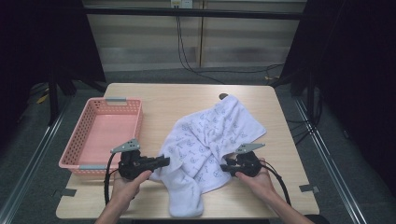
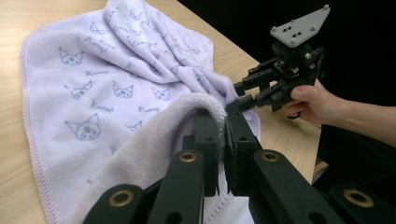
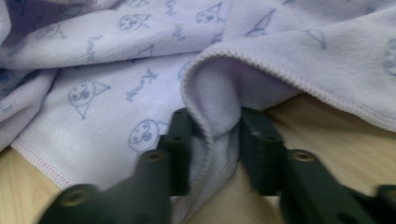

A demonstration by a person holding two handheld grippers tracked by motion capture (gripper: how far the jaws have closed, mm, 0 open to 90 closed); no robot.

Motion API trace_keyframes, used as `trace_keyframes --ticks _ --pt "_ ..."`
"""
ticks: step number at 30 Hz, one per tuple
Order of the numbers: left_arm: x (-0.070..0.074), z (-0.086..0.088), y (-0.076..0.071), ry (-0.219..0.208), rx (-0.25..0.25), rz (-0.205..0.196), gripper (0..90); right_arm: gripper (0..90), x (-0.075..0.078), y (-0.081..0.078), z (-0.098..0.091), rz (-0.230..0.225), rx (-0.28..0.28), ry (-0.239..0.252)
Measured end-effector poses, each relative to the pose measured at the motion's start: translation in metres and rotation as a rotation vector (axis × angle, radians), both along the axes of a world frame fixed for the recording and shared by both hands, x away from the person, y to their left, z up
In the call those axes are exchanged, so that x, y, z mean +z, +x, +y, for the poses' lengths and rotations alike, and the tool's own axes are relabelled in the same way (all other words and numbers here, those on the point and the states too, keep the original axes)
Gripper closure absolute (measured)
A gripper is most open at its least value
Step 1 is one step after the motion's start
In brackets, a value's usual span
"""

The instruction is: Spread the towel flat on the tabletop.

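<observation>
Both hands are reaching in low, forearms angling inward. The left gripper [image 2: 224,122] is pinching a fold of the soft lilac terry towel [image 1: 212,135], its jaws pressed together. The right gripper [image 3: 215,123] is clamping another bunched hem. The pink plastic lattice basket [image 1: 88,161] is sitting just outside the left gripper.

Towel edge caught in the right tongs

A hemmed fold of the lilac towel [image 3: 215,100] sits pinched between the right tongs [image 3: 215,140], above the wooden surface [image 3: 345,135].
</observation>
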State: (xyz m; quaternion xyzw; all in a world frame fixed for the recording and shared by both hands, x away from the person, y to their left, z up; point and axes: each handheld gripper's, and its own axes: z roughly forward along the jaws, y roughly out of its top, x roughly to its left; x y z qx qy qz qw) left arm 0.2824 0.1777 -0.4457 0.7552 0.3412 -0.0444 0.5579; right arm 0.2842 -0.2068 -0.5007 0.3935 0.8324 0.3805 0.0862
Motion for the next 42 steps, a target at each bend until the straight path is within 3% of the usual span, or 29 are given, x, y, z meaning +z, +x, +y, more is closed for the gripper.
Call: trace_keyframes --ticks 1,3,5,7,12,15,16,18,19,21,24,27,30,31,35,37,39,41,42 --pt "-0.001 -0.001 0.000 0.004 0.001 0.003 85.6 78.6 0.003 0.004 -0.005 -0.004 -0.006 0.010" --pt "-0.001 -0.002 0.000 0.007 -0.006 0.004 85.6 79.3 0.006 0.006 -0.011 -0.017 -0.027 0.017" --pt "-0.002 -0.007 -0.002 0.003 -0.016 0.013 85.9 80.2 0.014 0.022 -0.035 -0.034 -0.100 0.055" --pt "-0.003 -0.010 -0.003 0.012 -0.024 0.018 86.0 80.3 0.015 0.027 -0.042 -0.038 -0.121 0.059" --pt "-0.014 -0.028 -0.005 0.051 -0.084 0.056 86.1 80.9 0.021 0.075 -0.084 -0.116 -0.287 0.020" --pt "-0.019 -0.032 -0.007 0.048 -0.120 0.084 85.0 79.5 0.022 0.096 -0.099 -0.132 -0.343 0.042" --pt "-0.019 -0.032 -0.009 0.054 -0.125 0.085 83.8 74.4 0.022 0.099 -0.102 -0.130 -0.353 0.053" --pt "-0.017 -0.028 -0.012 0.038 -0.121 0.085 75.7 55.4 0.021 0.099 -0.102 -0.102 -0.322 0.074" --pt "-0.015 -0.025 -0.013 0.028 -0.113 0.081 73.1 50.8 0.021 0.096 -0.101 -0.087 -0.299 0.078" --pt "-0.010 -0.019 -0.012 0.025 -0.085 0.062 69.0 44.7 0.026 0.083 -0.097 -0.112 -0.295 0.056" --pt "0.000 -0.011 -0.011 -0.008 -0.050 0.028 65.7 43.4 0.033 0.060 -0.096 -0.126 -0.263 0.122" --pt "0.009 -0.012 -0.008 -0.014 -0.041 -0.002 63.5 43.4 0.035 0.033 -0.081 -0.097 -0.164 0.119" --pt "0.010 -0.025 0.000 0.035 -0.052 -0.019 61.2 44.7 0.029 0.008 -0.060 -0.046 -0.049 0.109" --pt "0.007 -0.032 0.004 0.038 -0.064 -0.008 59.7 44.9 0.025 0.002 -0.053 -0.027 -0.013 0.110" --pt "-0.008 -0.058 0.018 0.146 -0.101 -0.010 54.0 45.2 0.009 -0.012 -0.029 0.047 0.093 0.102" --pt "-0.017 -0.066 0.021 0.163 -0.114 0.000 54.0 52.0 0.005 -0.012 -0.020 0.059 0.126 0.086" --pt "-0.025 -0.068 0.022 0.203 -0.135 0.017 59.6 69.7 0.003 -0.012 -0.013 0.046 0.155 0.064" --pt "-0.030 -0.068 0.020 0.272 -0.109 0.022 76.9 82.8 0.003 -0.007 -0.014 0.060 0.140 0.058" --pt "-0.032 -0.066 0.020 0.254 -0.110 0.033 85.1 84.6 0.004 -0.003 -0.017 0.058 0.123 0.064"
